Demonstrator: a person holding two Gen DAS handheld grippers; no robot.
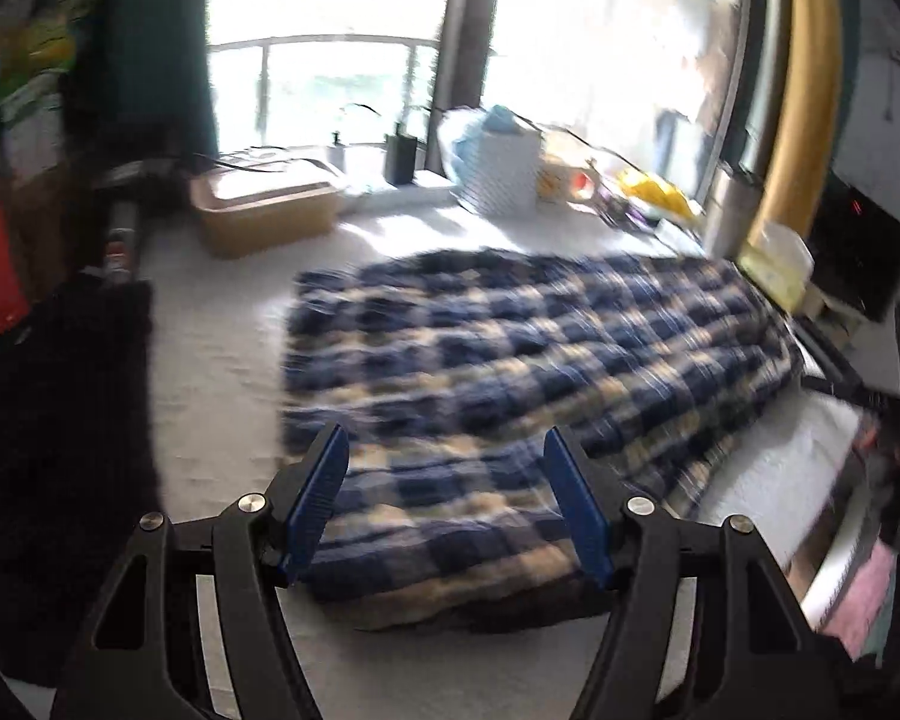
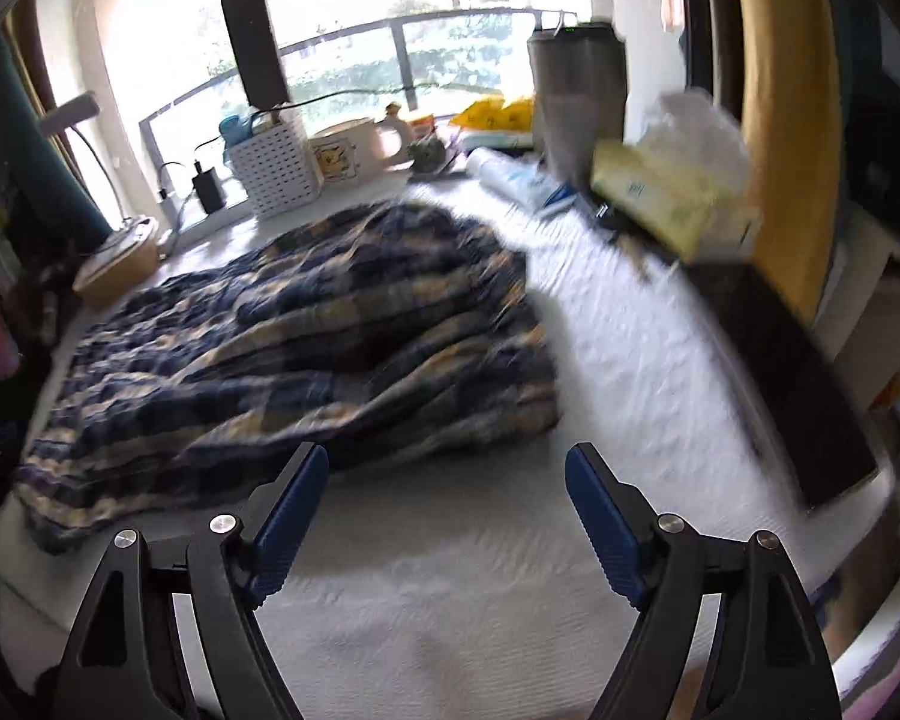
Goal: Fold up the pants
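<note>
We see one pair of plaid pants point(image 1: 510, 372), blue and cream, lying bunched in the middle of one white table point(image 2: 600, 360). Our left gripper point(image 1: 447, 498) hangs over the near edge of the pants, its two blue fingers point(image 1: 315, 504) spread wide with cloth showing between them but nothing pinched. Our right gripper point(image 2: 447, 516) sits near the right end of the pants, just off the cloth, jaws wide apart and holding nothing. At the far side stand one white basket point(image 2: 273, 165), one mug point(image 2: 345, 150), one tissue box point(image 2: 672, 198) and one tan tub point(image 1: 264, 210).
</note>
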